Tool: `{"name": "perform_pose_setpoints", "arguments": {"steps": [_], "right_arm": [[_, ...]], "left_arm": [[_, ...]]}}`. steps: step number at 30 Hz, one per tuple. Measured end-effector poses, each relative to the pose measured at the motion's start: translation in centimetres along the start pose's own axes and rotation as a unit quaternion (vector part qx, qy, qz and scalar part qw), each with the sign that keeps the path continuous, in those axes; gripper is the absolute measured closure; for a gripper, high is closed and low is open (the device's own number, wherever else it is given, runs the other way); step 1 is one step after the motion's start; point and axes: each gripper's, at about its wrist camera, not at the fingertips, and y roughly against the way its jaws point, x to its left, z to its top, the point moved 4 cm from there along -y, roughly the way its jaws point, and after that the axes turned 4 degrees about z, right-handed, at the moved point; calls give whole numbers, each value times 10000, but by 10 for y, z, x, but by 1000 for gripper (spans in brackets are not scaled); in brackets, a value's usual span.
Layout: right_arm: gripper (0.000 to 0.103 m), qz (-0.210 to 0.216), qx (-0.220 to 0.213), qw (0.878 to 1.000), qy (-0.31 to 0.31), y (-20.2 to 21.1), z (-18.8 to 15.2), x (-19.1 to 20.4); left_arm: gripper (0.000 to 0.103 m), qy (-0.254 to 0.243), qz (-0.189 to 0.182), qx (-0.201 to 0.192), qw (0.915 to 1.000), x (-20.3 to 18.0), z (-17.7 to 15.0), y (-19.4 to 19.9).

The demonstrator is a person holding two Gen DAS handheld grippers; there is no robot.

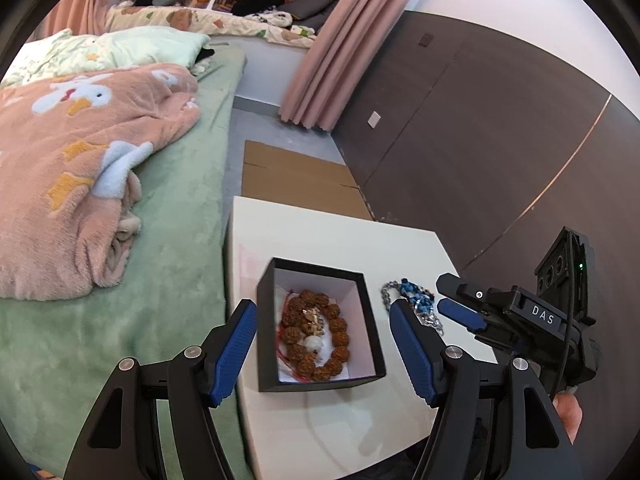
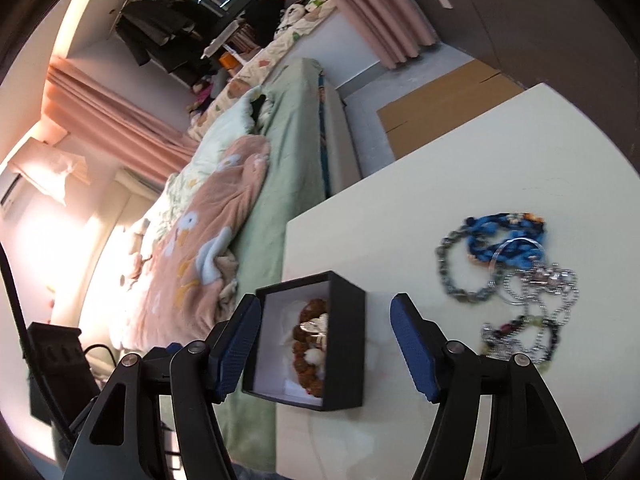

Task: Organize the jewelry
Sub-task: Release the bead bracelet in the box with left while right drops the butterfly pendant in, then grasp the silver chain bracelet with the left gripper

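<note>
Black box (image 1: 320,382) sits near the bench (image 1: 320,236) edge; both hand-held grippers (left (image 1: 324,354), right (image 2: 326,350)) gape apart, so a careless nudge could topple it.

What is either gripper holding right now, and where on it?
Nothing. The left gripper is open, its fingers on either side of the black box without touching it. The right gripper is open and empty too.

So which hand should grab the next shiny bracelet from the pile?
Probably the right gripper. The loose pile of bracelets lies on the white table on its side of the black box, and its jaws are open and empty. The left gripper sits straddling the box.
</note>
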Motion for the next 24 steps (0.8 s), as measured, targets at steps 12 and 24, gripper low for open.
{"name": "perform_pose_setpoints", "arguments": {"steps": [12, 24], "right_arm": [[35, -501, -281, 9982, 190, 45, 8, -15], [35, -902, -545, 9939, 313, 93, 18, -48]], "left_arm": [[34, -401, 18, 151, 9991, -41, -6, -14], [33, -804, -67, 338, 9962, -105, -18, -43]]}}
